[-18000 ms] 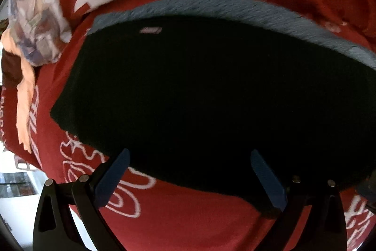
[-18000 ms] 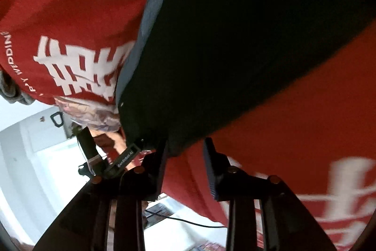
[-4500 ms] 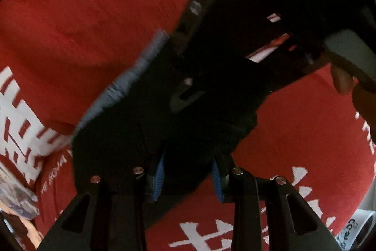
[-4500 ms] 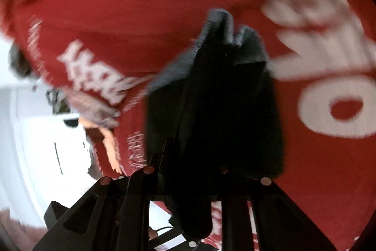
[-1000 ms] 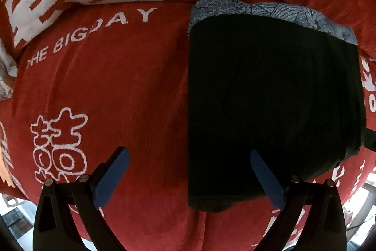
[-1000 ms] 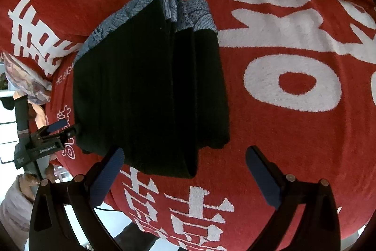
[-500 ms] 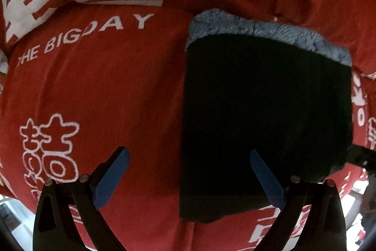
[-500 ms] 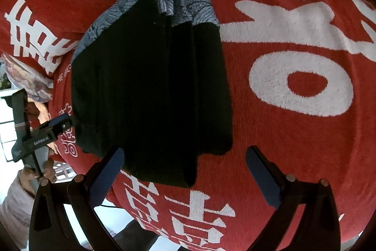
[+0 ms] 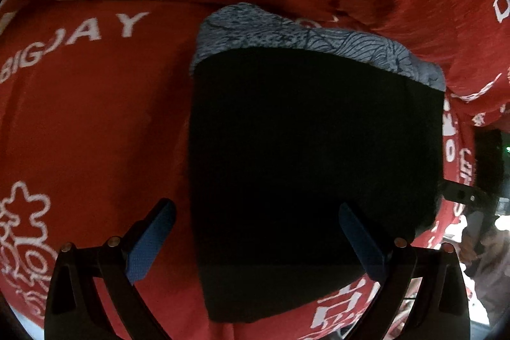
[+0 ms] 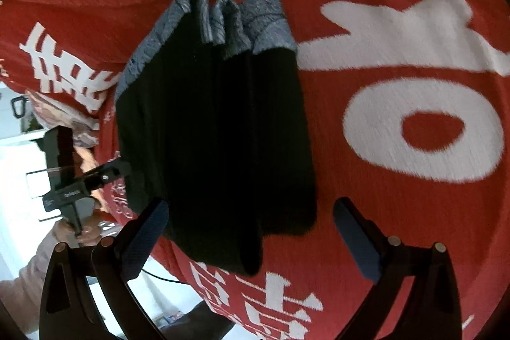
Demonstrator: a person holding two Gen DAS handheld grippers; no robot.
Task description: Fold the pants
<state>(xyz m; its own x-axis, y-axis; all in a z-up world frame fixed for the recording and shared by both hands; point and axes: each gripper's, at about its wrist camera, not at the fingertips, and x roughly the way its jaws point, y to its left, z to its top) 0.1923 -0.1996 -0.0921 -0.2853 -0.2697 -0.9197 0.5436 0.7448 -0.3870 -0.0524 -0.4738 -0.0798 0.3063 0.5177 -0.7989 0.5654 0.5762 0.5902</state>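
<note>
Pants (image 9: 312, 155) brought nearer than a moment ago, lain folded on red blanket (image 9: 89, 104), left gripper (image 9: 255, 231) and right gripper (image 10: 251, 228) spread wide, nothing held.

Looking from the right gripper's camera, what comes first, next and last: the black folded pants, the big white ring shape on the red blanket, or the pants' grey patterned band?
1. Black folded pants, just ahead, left of centre.
2. Big white ring shape, right.
3. Grey patterned band, pants' far end.

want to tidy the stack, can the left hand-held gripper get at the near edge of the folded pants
Probably yes: the left hand-held gripper is open, and the folded pants lie between its fingers on the red blanket with nothing in between.
</note>
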